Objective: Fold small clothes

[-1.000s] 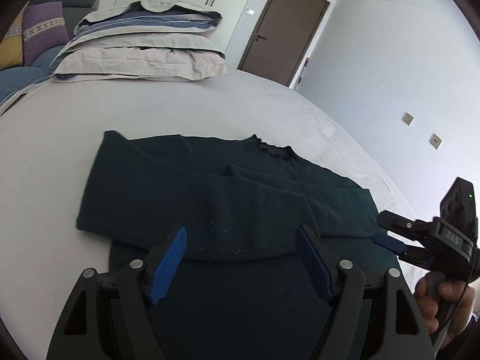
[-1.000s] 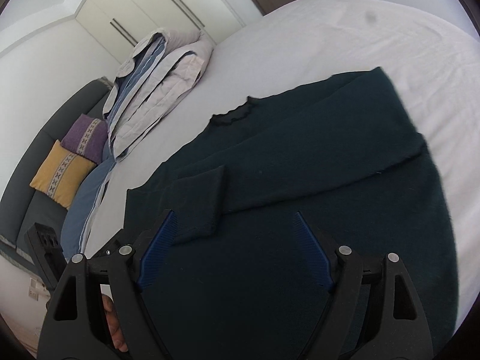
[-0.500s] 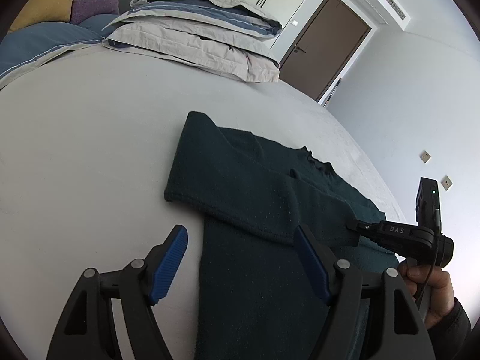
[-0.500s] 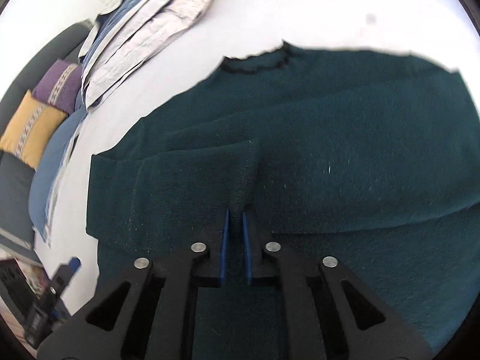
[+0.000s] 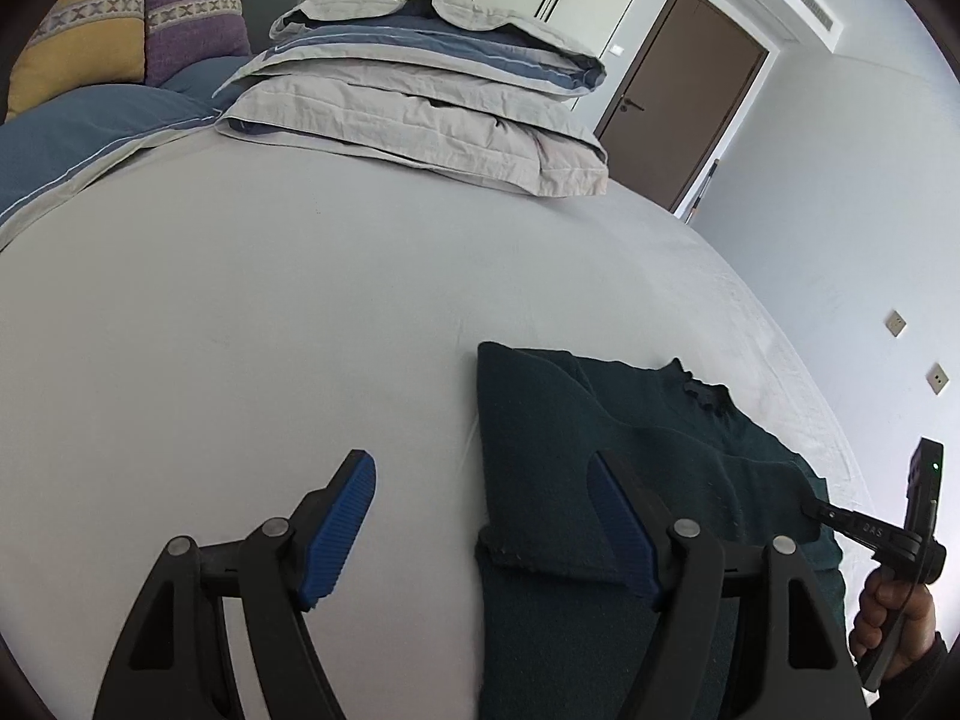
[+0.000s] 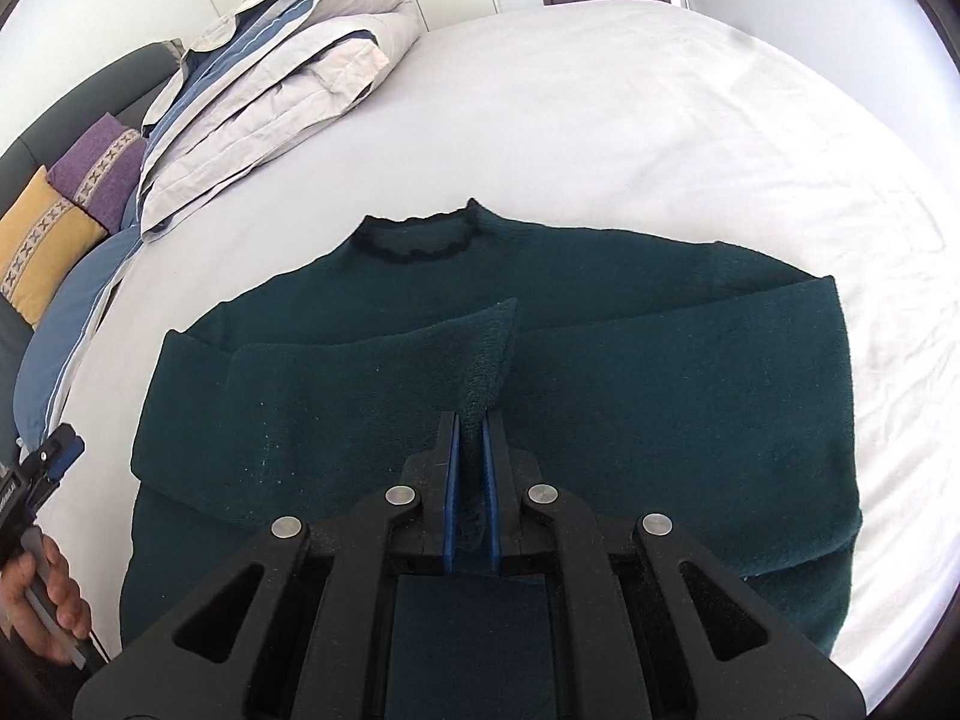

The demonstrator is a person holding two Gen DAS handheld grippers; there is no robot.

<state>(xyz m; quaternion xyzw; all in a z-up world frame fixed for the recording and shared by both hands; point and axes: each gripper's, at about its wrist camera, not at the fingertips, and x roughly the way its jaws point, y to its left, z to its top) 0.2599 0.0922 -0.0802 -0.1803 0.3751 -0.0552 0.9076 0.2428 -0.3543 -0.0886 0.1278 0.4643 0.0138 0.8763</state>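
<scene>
A dark green sweater (image 6: 630, 396) lies flat on the white bed, collar (image 6: 414, 240) away from me, both sleeves folded across the chest. My right gripper (image 6: 471, 420) is shut on the cuff end of the left sleeve (image 6: 486, 354), which rises in a pinched ridge at the chest's middle. In the left wrist view the sweater (image 5: 570, 450) lies at the lower right. My left gripper (image 5: 480, 480) is open and empty, straddling the sweater's left edge, its right finger over the cloth. The right gripper (image 5: 810, 507) also shows there, touching the sweater.
A stack of folded grey and blue bedding (image 5: 432, 102) sits at the head of the bed (image 5: 240, 312). Yellow and purple cushions (image 5: 138, 30) lie on a dark sofa at the far left. A brown door (image 5: 678, 96) stands behind.
My right gripper has stayed shut on the sleeve cuff and lifted it slightly. My left gripper has swung left, so the sweater now sits at the view's right.
</scene>
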